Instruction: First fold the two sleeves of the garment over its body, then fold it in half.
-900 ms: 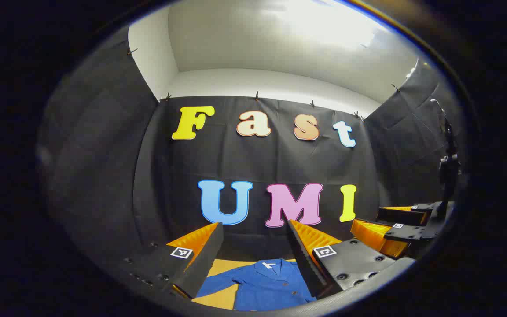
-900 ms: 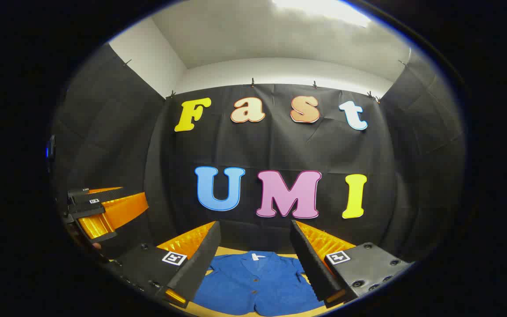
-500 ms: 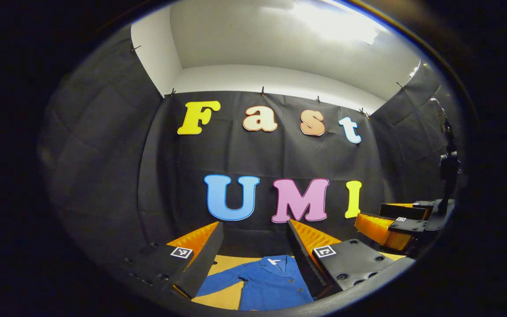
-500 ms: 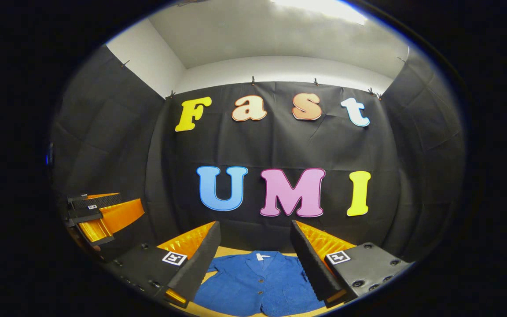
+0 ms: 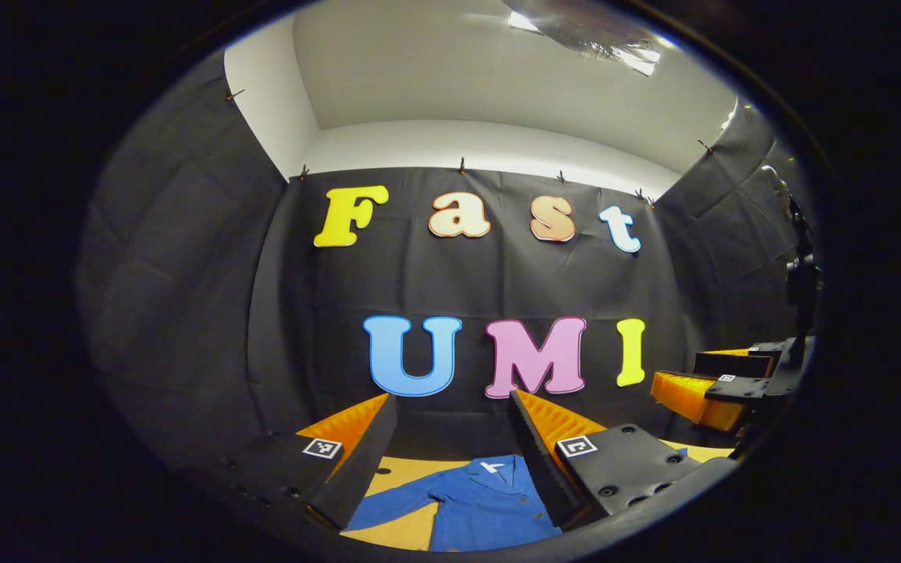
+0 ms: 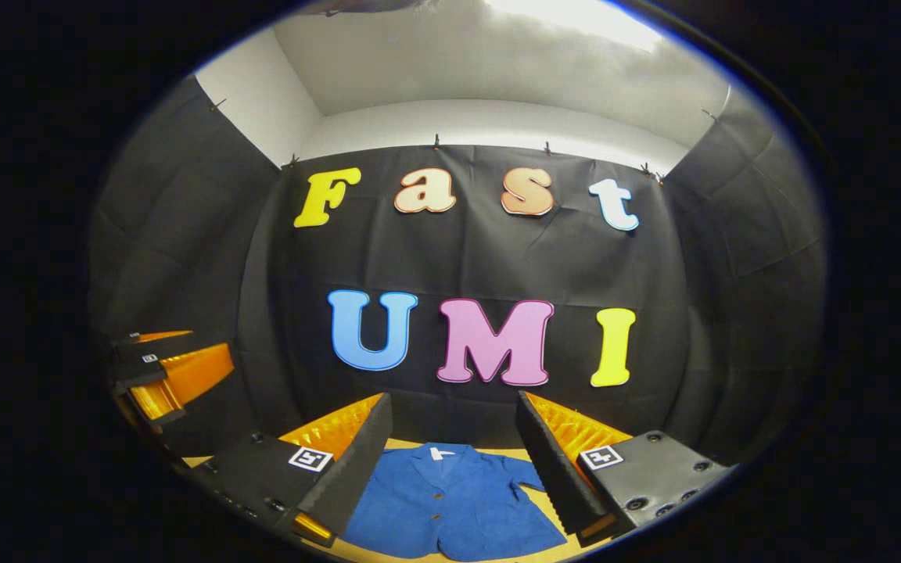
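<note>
A blue button-front garment (image 5: 482,508) (image 6: 450,504) lies flat on a yellow table (image 5: 396,532), collar toward the back wall. In the left gripper view one sleeve (image 5: 388,504) stretches out to the left. In the right gripper view a short piece of the other sleeve (image 6: 527,477) shows beside the body. My left gripper (image 5: 450,438) hangs open above the garment, nothing between its fingers; it also appears at the left edge of the right gripper view (image 6: 157,375). My right gripper (image 6: 454,434) is open and empty too, above the garment; it appears at the right in the left gripper view (image 5: 720,383).
Black cloth walls close the booth at the back and both sides. A dark stand (image 5: 801,289) rises at the far right of the left gripper view. Bare yellow tabletop (image 6: 556,547) borders the garment.
Both views have shifted slightly. In the right gripper view the garment's right sleeve has come into sight. The other gripper sits a little higher in the left gripper view. Both grippers stay open.
</note>
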